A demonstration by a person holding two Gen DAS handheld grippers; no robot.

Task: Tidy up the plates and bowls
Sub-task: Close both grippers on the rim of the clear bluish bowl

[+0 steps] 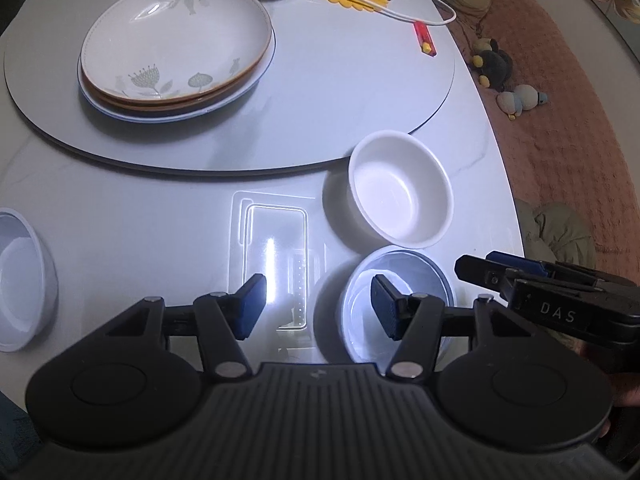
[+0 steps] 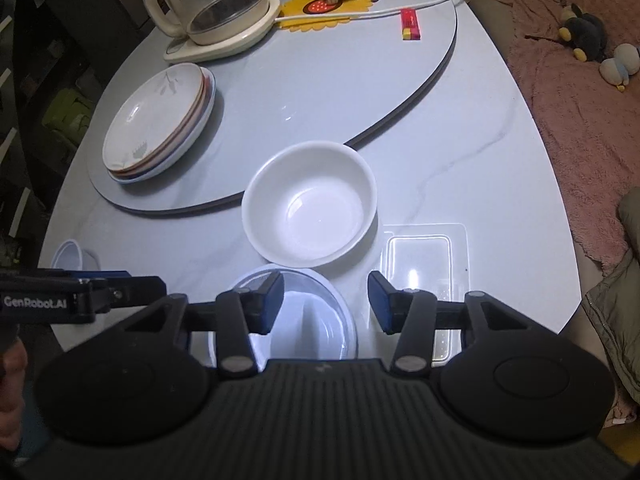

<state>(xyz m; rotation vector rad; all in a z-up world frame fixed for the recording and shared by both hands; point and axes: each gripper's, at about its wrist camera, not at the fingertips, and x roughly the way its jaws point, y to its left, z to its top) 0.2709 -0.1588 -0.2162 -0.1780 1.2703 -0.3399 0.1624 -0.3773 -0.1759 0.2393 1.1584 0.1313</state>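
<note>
The right claw (image 2: 324,302), spread and empty, hangs over a pale blue bowl (image 2: 320,320) whose rim could slip between closing pads and knock the touching white bowl (image 2: 310,208).

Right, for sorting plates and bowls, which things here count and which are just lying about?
Job:
plate stack
white bowl
glass bowl
bowl at the table's left edge

Lying about:
clear plastic tray
kettle
yellow mat
red box
white cable
soft toys
</note>
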